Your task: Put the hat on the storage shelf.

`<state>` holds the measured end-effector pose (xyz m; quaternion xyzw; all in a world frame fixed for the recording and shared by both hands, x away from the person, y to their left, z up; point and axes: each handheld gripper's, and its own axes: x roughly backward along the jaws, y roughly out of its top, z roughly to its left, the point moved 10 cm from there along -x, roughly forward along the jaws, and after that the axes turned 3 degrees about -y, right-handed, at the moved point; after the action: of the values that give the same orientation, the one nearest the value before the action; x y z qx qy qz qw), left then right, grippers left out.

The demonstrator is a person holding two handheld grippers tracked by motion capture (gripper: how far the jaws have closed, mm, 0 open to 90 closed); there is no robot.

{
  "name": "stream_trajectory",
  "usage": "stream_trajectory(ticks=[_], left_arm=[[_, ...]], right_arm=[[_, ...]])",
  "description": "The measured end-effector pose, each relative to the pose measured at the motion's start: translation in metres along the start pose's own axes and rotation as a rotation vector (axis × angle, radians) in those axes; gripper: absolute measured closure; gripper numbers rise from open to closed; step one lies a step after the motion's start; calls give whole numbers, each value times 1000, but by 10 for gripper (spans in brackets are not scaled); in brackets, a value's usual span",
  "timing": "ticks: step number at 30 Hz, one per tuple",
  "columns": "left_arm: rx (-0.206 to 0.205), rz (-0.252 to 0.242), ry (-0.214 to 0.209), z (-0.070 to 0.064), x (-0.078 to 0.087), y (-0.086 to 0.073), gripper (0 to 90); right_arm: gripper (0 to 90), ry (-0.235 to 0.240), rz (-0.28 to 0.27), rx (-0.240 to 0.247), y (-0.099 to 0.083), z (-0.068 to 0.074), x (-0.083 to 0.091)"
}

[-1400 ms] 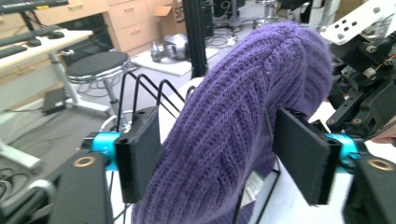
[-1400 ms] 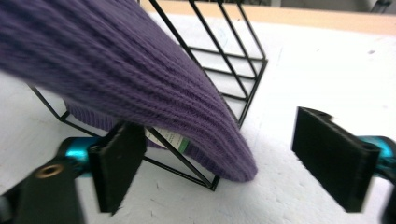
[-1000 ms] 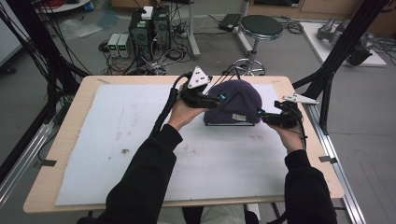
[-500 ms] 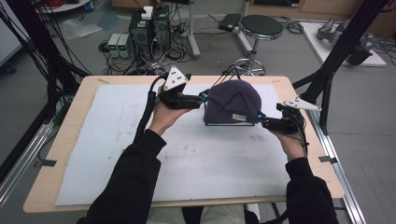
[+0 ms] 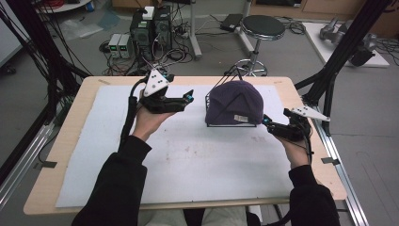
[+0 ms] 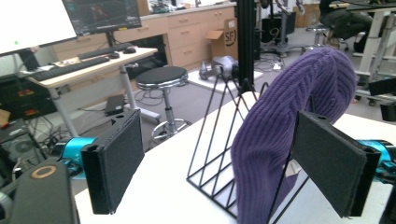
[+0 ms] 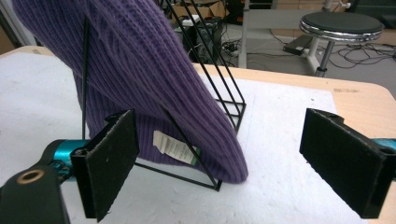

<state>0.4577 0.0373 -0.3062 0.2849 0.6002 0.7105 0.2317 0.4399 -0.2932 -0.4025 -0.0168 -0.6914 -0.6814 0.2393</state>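
Purple beanie (image 5: pixel 234 102) drapes the black wire rack (image 5: pixel 221 82) near the table's (image 5: pixel 61 141) far right edge, left gripper (image 5: pixel 188 97) and right gripper (image 5: pixel 266 121) both spread, empty; risk: a jaw snagging knit tips the light rack.

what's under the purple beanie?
The purple beanie is draped over a black wire rack standing on the white mat. The rack's upper wires are covered by the knit; the inside is hidden.
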Motion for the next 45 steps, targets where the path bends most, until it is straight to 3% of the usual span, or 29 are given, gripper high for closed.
stream_trajectory(ticks=[5,8,16,20,26,45], left_arm=[[13,-12,27,9,18,-3,174],[4,-14,62,15,36,-13,175],[35,-48,126,31,70,-33,175],[52,-57,126,34,82,-40,175],[48,-53,176,40,109,-62,175],[100,-89,257,47,152,-110,180]], right_arm=[[111,-23,-10,-13,-6,-3,3],[111,-34,-24,-9,-10,-2,5],[111,-63,-41,17,-23,3,11],[111,-69,-49,21,-26,6,15],[111,-93,-78,34,-28,9,19],[111,-99,-121,37,-43,18,22]])
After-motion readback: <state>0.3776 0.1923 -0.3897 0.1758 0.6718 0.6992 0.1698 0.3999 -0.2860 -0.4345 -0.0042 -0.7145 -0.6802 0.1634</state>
